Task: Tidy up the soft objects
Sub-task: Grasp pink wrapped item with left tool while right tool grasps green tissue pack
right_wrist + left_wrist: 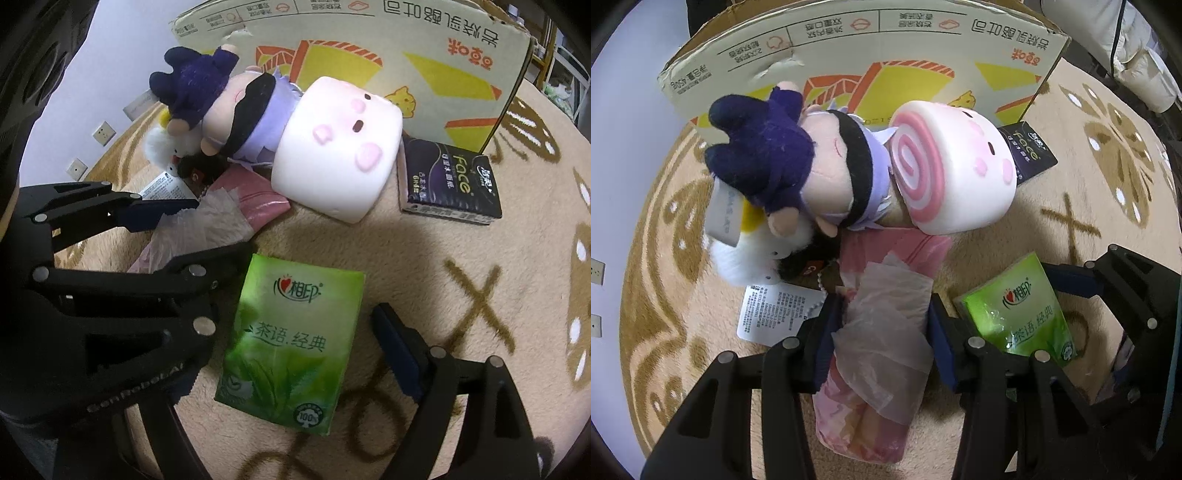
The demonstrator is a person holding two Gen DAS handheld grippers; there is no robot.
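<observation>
Beige rug point(1071, 206) carrying soft things beside a box point(871, 55).
Left gripper point(882, 325) is straddling the pink pack point(871, 369), fingers apart; right gripper point(295, 332), spread, is flanking the green pack point(291, 343). Close gently, mid-pack, avoiding loose tissue.

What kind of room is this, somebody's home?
Probably a home floor: a plush patterned carpet, wall sockets low on a lilac wall, and a printed cardboard box beside soft toys and tissue packs.
</observation>
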